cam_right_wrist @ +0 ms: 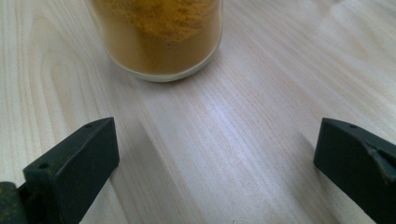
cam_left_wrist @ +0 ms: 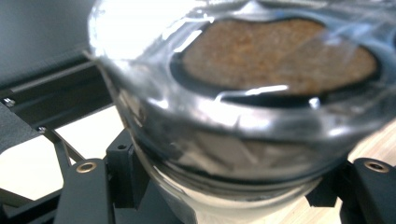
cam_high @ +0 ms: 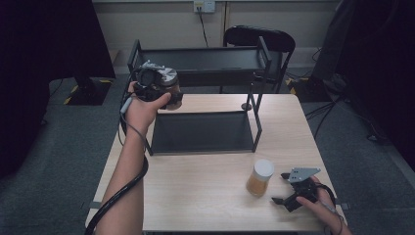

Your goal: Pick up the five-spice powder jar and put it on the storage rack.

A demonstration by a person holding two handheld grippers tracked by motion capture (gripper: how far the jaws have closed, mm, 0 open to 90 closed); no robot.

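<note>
The pale wooden tabletop [cam_high: 205, 196] carries a black metal rack [cam_high: 203, 132] with 2 shelves, and that rack serves as the landmark here. Its lower shelf lies flat on the far half of the tabletop and its upper shelf stands raised behind, toward the wall. At the rack's left front corner, lifted clear of the tabletop and about level with the upper shelf, the left tongs [cam_high: 169, 93] are clenched on a glass jar of brown powder [cam_high: 171, 88]. In the left gripper view this jar [cam_left_wrist: 243, 93] sits between the 2 black jaws, tilted toward the camera, with a shiny clear wrap over its top and the brown powder showing through. The rack's dark rails lie behind it to the left. In front of the rack's right front post, well apart from it, a second jar with a white lid and orange-yellow powder [cam_high: 260, 177] stands upright on the tabletop. The right gripper view shows its lower part [cam_right_wrist: 161, 37] resting on the wood. Just beside that second jar, on the side away from the rack's left corner, the right tongs [cam_high: 283, 188] rest low near the tabletop's front right edge. Their jaws are spread wide apart, released and gripping nothing, with bare wood between them and the jar ahead of their tips.
</note>
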